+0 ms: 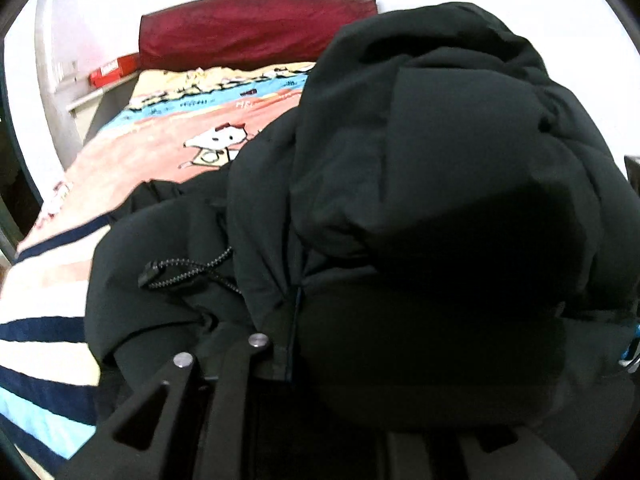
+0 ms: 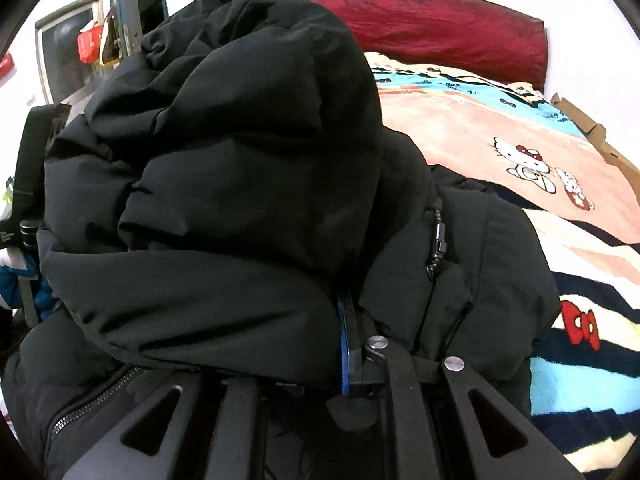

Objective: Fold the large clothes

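Black puffer jacket (image 2: 224, 184) — bunched, centre frame, on bed blanket (image 2: 500, 136); my right hand-held gripper (image 2: 352, 344) clamped on it, my left hand-held gripper (image 1: 280, 340) — grip buried, cannot tell.

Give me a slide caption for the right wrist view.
Right gripper clamps a bunched black puffer jacket above a cartoon blanket.

The bed (image 2: 480, 128) is covered by a cartoon-cat blanket (image 1: 132, 168), pink in the middle with dark blue and cream stripes toward its near edge. A dark red pillow (image 1: 248, 28) lies along the head edge, and a black puffer jacket (image 2: 480, 264) is heaped on the near part of the blanket.
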The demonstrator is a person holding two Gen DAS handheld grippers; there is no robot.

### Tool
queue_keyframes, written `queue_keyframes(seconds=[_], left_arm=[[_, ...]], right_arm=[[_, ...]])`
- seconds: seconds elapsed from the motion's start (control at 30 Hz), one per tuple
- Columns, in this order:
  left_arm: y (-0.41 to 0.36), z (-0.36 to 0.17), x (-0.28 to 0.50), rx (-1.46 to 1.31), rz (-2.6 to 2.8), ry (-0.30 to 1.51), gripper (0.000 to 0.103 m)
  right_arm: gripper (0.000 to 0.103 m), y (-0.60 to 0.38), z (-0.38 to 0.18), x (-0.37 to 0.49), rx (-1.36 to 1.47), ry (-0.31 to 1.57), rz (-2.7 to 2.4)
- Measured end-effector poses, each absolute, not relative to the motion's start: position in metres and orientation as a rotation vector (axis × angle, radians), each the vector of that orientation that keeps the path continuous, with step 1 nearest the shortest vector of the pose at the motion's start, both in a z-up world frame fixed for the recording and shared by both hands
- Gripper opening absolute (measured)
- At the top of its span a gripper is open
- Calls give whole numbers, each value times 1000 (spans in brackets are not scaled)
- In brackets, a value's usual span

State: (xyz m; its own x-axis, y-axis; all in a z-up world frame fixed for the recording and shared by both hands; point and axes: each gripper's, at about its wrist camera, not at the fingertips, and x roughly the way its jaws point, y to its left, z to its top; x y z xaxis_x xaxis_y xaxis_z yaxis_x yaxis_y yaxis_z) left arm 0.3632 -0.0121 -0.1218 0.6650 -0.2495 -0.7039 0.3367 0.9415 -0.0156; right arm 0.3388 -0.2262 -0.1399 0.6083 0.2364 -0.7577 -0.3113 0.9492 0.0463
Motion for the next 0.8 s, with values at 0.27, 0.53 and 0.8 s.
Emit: queue_keyframes(seconds=[0.27, 0.53, 0.8], left_arm=[[-19, -104, 345, 177, -290, 738, 38], [-3, -104, 320, 183, -259, 749, 55], [26, -63, 295, 108, -294, 749, 55]], right_arm=[[58, -212, -127, 327, -185, 838, 312], [69, -215, -121, 310, -206, 834, 298], [69, -238, -82, 287, -146, 821, 321]])
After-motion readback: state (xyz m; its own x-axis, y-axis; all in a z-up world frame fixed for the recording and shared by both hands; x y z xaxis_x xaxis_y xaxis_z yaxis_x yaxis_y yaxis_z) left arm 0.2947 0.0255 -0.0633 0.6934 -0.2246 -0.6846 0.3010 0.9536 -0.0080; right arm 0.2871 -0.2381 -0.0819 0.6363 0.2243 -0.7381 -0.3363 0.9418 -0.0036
